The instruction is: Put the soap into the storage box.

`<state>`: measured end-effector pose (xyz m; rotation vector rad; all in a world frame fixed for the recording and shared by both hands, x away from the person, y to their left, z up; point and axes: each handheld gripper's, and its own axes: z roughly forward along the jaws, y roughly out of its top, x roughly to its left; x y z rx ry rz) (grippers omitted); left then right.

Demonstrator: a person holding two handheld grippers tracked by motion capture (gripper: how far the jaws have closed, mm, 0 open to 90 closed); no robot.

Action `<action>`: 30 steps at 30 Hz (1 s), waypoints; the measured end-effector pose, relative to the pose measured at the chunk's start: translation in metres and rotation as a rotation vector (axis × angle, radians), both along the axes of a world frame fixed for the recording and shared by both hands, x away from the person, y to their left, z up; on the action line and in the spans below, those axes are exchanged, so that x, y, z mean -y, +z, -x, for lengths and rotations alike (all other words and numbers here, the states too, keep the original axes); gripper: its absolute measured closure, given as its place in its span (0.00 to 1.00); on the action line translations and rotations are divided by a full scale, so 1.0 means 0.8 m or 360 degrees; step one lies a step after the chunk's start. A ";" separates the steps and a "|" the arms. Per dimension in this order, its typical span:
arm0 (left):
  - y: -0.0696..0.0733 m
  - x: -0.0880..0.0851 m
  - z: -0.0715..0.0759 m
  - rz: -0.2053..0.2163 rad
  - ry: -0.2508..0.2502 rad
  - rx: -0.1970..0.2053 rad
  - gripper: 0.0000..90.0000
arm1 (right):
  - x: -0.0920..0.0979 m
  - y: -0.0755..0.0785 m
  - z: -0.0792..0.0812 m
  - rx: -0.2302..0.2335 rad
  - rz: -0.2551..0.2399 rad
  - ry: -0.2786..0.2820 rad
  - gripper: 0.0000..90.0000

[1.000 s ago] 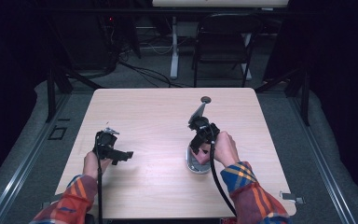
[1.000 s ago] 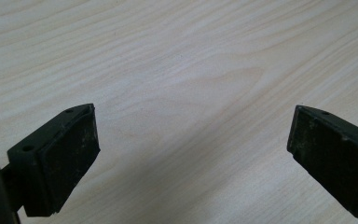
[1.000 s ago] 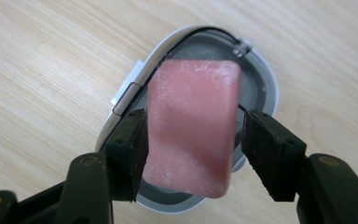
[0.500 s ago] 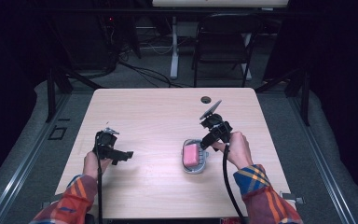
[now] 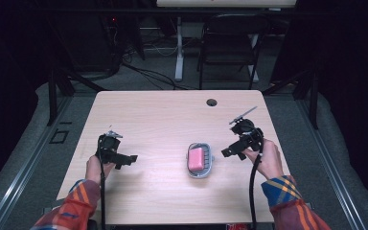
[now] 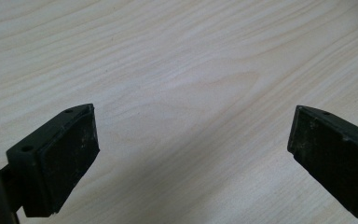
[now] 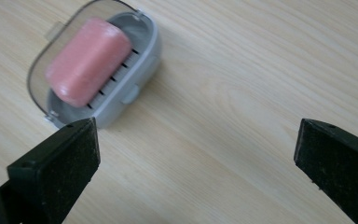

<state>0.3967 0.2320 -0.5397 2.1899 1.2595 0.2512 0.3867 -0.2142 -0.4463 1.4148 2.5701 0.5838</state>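
Resting low over the bench's [image 5: 172, 115] near left part, the left tongs [image 5: 124, 159] stand open; the left gripper view shows bare wood grain between the two black pads [image 6: 70, 158]. A hand [image 5: 96, 167] in a plaid sleeve [image 5: 72, 206] holds them, and a cable trails back toward the near edge. Toward the near right, the right tongs [image 5: 230, 151] are also held by a hand [image 5: 268, 160] and have just been opening; they now stand wide with nothing between them. In the right gripper view their pads [image 7: 65, 163] frame bare wood, with the dish just beyond the left pad. The grey soap dish [image 5: 200, 160] sits on the bench a little right of centre, between the two tongs and nearer the right ones, apart from both. A pink soap [image 5: 195, 158] lies in it. At the far edge, a small round hole [image 5: 212, 102] marks the bench.
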 end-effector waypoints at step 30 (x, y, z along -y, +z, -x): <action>0.000 0.003 0.002 0.0045 -0.0033 0.0024 0.01 | 0.116 -0.085 0.070 0.0103 -0.0145 -0.0231 0.00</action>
